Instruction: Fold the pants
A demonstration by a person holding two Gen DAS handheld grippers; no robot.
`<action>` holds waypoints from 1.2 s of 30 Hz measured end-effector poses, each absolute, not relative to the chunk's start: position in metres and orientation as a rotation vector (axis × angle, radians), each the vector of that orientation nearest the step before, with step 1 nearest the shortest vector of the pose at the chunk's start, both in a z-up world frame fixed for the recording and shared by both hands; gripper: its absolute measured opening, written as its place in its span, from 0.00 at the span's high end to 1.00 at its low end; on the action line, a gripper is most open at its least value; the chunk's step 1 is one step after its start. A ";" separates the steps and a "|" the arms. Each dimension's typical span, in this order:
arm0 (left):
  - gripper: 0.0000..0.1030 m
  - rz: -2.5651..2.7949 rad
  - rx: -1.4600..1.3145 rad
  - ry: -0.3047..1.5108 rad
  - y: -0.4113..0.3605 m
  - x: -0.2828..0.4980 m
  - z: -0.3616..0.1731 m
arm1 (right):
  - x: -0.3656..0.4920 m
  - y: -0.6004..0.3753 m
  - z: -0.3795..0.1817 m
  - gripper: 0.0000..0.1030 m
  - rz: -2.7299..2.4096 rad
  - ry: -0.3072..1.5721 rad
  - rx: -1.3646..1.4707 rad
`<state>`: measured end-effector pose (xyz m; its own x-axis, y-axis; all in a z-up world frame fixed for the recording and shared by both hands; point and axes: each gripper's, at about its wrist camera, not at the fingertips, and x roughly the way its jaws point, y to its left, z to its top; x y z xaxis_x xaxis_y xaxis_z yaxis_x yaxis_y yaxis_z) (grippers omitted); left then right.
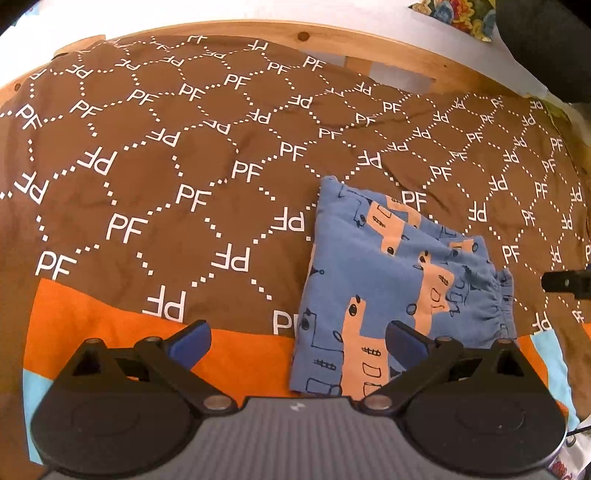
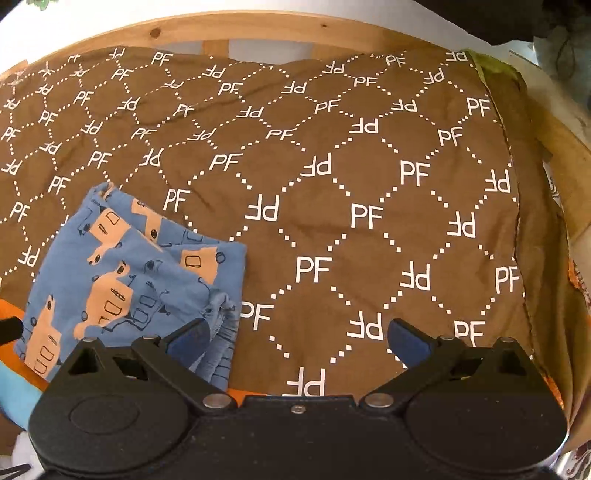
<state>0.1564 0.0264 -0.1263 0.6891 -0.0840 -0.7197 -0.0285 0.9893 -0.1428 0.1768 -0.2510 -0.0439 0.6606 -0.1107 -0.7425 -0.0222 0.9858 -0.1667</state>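
The blue pants (image 1: 388, 280) with a peach animal print lie folded in a compact rectangle on the brown bedspread (image 1: 184, 155), waistband at the right. My left gripper (image 1: 297, 341) is open and empty, held above the spread, its right finger over the pants' near edge. In the right wrist view the pants (image 2: 122, 280) lie at lower left. My right gripper (image 2: 297, 339) is open and empty, its left finger over the gathered waistband edge, the rest over bare bedspread (image 2: 351, 184).
A wooden bed frame (image 1: 258, 31) runs along the far side, also in the right wrist view (image 2: 258, 26). An orange band (image 1: 92, 317) edges the spread near me. The other gripper's black tip (image 1: 565, 282) shows at far right. A floral cushion (image 1: 454, 14) lies beyond.
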 end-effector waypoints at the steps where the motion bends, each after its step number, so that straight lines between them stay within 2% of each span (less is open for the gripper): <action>1: 0.00 -0.033 -0.144 0.814 0.026 0.156 -0.127 | 0.177 -0.252 -0.044 0.01 -0.046 0.850 -0.160; 14: 0.00 -0.043 -0.104 0.849 0.020 0.154 -0.130 | 0.180 -0.278 -0.052 0.01 -0.063 0.954 0.079; 20: 0.00 -0.047 -0.073 0.854 0.016 0.154 -0.130 | 0.169 -0.283 -0.046 0.01 -0.299 0.766 -0.089; 29: 0.00 -0.054 -0.061 0.821 0.013 0.155 -0.125 | 0.158 -0.306 -0.026 0.01 -0.405 0.567 -0.105; 36: 0.00 -0.091 -0.007 0.748 -0.001 0.158 -0.114 | 0.157 -0.315 -0.017 0.01 -0.414 0.520 -0.065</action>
<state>0.1584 -0.0006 -0.1136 0.7290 -0.0849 -0.6792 0.0801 0.9960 -0.0385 0.1571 -0.3146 -0.0166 0.7870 -0.4001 -0.4696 0.3677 0.9154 -0.1637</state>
